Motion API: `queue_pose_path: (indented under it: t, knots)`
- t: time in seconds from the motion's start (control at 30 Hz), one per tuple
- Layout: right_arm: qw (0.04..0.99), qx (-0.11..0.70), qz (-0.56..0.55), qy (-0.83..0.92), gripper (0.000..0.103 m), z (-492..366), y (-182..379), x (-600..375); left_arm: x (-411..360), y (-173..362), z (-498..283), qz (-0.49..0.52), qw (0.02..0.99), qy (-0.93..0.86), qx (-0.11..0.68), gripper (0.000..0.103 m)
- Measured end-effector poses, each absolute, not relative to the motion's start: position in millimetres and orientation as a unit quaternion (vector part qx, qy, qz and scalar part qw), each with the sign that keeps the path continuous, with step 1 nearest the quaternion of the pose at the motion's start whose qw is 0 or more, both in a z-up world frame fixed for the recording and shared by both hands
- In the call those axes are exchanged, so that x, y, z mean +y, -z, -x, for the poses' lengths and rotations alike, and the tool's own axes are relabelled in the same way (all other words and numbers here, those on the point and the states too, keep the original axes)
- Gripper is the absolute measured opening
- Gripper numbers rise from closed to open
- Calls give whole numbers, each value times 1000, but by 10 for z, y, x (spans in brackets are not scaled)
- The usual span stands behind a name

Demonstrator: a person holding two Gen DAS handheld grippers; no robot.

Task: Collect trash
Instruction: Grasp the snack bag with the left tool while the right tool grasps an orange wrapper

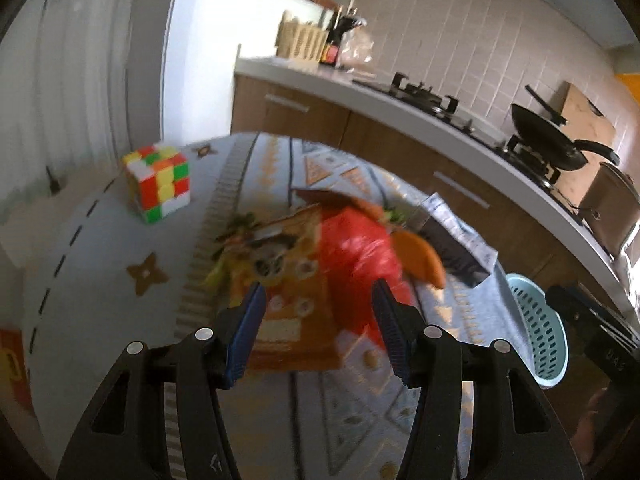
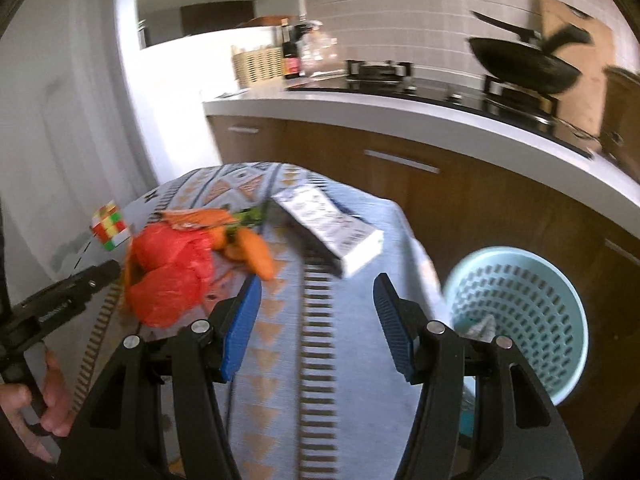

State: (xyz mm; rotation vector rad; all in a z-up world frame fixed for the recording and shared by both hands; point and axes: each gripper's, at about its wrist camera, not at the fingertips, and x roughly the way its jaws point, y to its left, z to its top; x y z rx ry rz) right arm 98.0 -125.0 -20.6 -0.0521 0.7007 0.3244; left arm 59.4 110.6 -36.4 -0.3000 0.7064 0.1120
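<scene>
Trash lies heaped mid-worktop (image 2: 352, 360) on the patterned cloth: a red bag (image 2: 168, 276), an orange snack packet (image 1: 296, 320), carrots (image 2: 256, 252) with some greens, and a flat box (image 2: 332, 228) toward the far edge. I judge they sit bunched like that because they are all waiting for the same trip into the bin (image 2: 516, 320), the pale blue perforated basket standing on the floor just off the worktop's right corner, close enough for short carries.

My left claw (image 1: 318, 316) hangs over the packet and red bag, tilted down, jaws released with nothing between the pads; the packet is simply behind the gap. My right claw (image 2: 316, 316) is likewise released and empty, over bare cloth between the heap and the bin, well placed to ferry pieces across. In the right view, my hand (image 2: 44, 400) shows on the other tool's handle.

The cube (image 1: 158, 182) sits apart near the far left corner; I take it for a toy, not trash, so it should stay.

Nothing is collected by either claw yet, though something pale seems to lie inside the bin.
</scene>
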Motion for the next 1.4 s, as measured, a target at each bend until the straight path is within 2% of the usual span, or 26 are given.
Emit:
queue_pose_path:
  t: [0.4, 0.5, 0.67, 0.73, 0.87, 0.9, 0.93, 1.03, 1.13, 1.4]
  knots:
    - [909, 365, 46, -195, 55, -1486, 406, -762, 1101, 677, -823, 112, 907, -83, 398, 50]
    - [902, 376, 62, -203, 55, -1621, 520, -636, 1096, 728, -862, 99, 904, -88, 406, 32]
    - [895, 387, 90, -203, 55, -1781, 689, -433, 1187, 726, -816, 100, 907, -82, 400, 22]
    - [892, 393, 90, -204, 55, -1841, 737, -382, 1185, 677, -776, 91, 912, -80, 392, 13]
    - [889, 405, 98, -191, 54, -1940, 813, -326, 1211, 580, -722, 84, 919, -81, 376, 3]
    - [887, 409, 98, -190, 46, -1961, 831, -322, 1230, 566, -708, 88, 920, -79, 373, 1]
    - [884, 414, 97, -195, 31, -1981, 848, -319, 1252, 547, -691, 92, 922, -76, 369, 1]
    - [883, 417, 97, -191, 18, -1988, 874, -347, 1322, 493, -625, 112, 927, -60, 354, 1]
    - [889, 406, 89, -192, 12, -1920, 794, -422, 1361, 398, -528, 129, 935, -31, 329, 1]
    - [914, 358, 70, -177, 9, -1633, 363, -702, 1263, -9, -307, 144, 958, 44, 243, 1]
